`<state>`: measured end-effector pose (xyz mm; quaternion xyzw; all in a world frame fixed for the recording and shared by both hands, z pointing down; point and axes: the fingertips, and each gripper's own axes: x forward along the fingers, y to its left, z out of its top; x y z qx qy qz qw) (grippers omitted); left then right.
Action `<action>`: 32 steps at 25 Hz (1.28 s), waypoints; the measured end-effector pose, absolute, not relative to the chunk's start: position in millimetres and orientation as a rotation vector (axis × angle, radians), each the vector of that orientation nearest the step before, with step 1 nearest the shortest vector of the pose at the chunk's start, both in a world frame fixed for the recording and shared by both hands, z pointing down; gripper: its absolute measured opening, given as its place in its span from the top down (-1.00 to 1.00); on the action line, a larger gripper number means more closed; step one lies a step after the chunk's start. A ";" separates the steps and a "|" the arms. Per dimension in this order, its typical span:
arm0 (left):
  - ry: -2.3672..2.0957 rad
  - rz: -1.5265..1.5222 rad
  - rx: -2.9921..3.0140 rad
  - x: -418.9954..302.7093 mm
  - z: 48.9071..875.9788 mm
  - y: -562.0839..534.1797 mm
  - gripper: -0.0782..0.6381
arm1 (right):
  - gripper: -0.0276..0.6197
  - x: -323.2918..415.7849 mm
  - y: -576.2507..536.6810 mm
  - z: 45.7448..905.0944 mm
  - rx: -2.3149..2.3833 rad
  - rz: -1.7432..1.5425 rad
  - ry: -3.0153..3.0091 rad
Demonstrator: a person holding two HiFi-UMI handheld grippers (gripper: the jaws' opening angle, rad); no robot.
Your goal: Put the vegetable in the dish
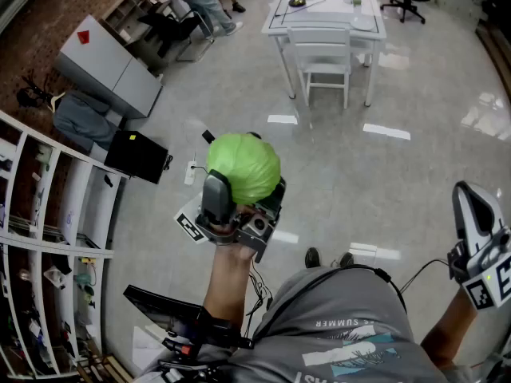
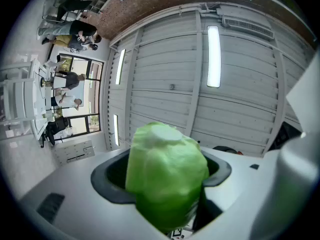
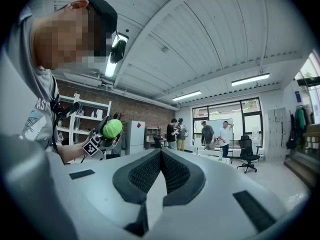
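We carry the green cabbage (image 1: 243,166) in the left gripper (image 1: 246,191), a little left of the centre of the head view, high over the floor (image 1: 399,174). Its fingers (image 1: 215,194) stand wide and pinch the round head from both sides. In the left gripper view the cabbage fills the gap between them.

The step in hand, as we judge it, is the carrying to the dish. We cannot see a dish clearly. A pale round thing (image 1: 363,22) lies on the white surface (image 1: 319,14) at the upper centre, well apart from us, and it may be the dish. To do this step well, we should hold the pinch firm, because the round head could roll out, and tip the wrist down only above the dish.

The left forearm (image 1: 227,282) rises from the lower edge, and the gripper points steeply upward. At the lower right, the right gripper (image 1: 473,210) lies about level, its fingers pressed together on nothing.
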<state>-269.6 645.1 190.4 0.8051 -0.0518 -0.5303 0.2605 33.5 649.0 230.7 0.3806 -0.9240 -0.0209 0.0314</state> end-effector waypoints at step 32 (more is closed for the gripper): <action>-0.050 -1.369 2.145 -307.9 206.5 589.0 -0.18 | 0.90 -10.0 615.5 226.9 1.305 -0.049 -2.856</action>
